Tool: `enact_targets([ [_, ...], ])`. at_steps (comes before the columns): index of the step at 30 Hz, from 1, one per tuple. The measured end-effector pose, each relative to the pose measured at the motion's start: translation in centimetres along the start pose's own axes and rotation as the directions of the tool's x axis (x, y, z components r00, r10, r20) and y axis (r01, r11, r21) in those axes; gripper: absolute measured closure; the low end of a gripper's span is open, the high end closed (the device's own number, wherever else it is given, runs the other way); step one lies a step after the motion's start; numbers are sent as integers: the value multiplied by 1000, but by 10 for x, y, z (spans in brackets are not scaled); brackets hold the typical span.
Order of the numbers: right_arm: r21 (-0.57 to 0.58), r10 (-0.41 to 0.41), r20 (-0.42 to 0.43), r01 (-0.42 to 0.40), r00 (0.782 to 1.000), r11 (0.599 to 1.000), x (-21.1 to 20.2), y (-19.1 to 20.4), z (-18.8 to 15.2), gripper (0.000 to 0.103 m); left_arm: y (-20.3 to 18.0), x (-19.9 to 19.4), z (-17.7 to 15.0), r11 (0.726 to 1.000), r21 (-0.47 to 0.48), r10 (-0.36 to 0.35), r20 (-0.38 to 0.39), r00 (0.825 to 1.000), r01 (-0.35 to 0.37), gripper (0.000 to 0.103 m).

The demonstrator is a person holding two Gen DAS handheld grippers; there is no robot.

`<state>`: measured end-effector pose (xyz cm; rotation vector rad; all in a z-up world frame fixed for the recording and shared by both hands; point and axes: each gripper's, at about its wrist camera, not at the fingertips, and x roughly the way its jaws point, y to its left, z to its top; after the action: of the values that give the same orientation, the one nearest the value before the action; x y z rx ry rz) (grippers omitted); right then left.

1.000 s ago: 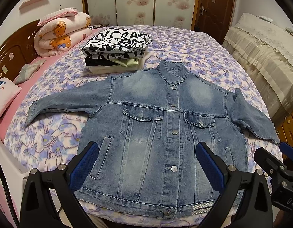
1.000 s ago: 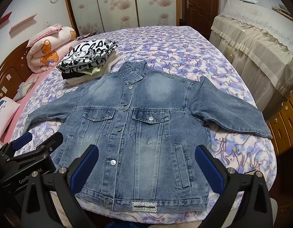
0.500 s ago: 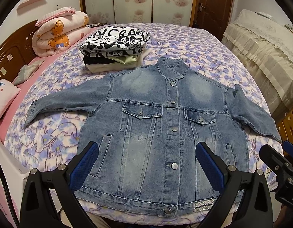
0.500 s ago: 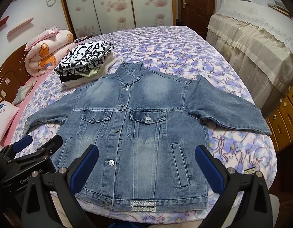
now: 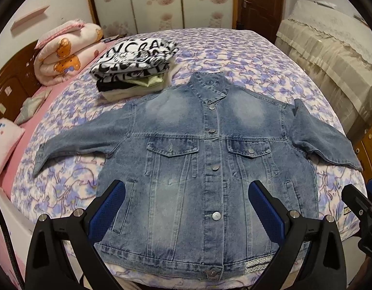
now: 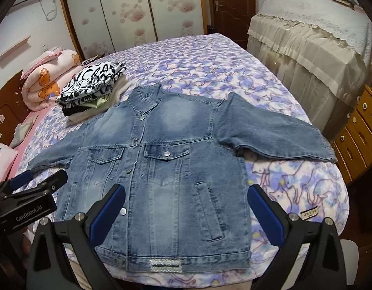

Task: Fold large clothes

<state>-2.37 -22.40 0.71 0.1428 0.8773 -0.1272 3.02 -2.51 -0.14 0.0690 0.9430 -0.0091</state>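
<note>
Jacket (image 5: 200,169) lies flat, front up, buttoned, on the bed (image 5: 234,55); collar away from you, hem nearest, sleeves out sideways. Your left claw (image 5: 186,207) and right claw (image 6: 186,210) both hang spread, pinching nothing; each sits nearer its own sleeve, so start there.

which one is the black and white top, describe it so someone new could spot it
Start at the bed with the purple floral cover and find the denim jacket spread flat. Just past its collar, toward the headboard side, sits a stack of folded clothes. The black and white top crowns it, the only piece with bold lettering.
</note>
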Motion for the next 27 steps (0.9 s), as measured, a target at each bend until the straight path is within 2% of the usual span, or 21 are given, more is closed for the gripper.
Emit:
enact_targets([
  [7, 93, 48, -10, -46, 999, 995, 3, -43, 4, 4, -35, -10, 22, 993, 111, -40, 45, 998, 35, 2],
  [11, 131, 26, 10, -27, 1000, 991, 2, -68, 7, 7, -65, -17, 42, 977, 213, -47, 86, 995, 28, 2],
  [16, 197, 4, 51, -15, 999, 980, 1, -103, 15, 7, -103, -24, 68, 956, 292, -54, 158, 986, 6, 2],
  [22, 285, 15, 67, -33, 998, 958, 14, -148, 24, 7, -152, -9, 93, 934, 356, -57, 173, 983, -9, 2],
  [27, 344, -15, 37, 1, 999, 939, 42, -184, 23, 7, -188, 13, 100, 919, 393, -61, 201, 978, -23, 2],
])
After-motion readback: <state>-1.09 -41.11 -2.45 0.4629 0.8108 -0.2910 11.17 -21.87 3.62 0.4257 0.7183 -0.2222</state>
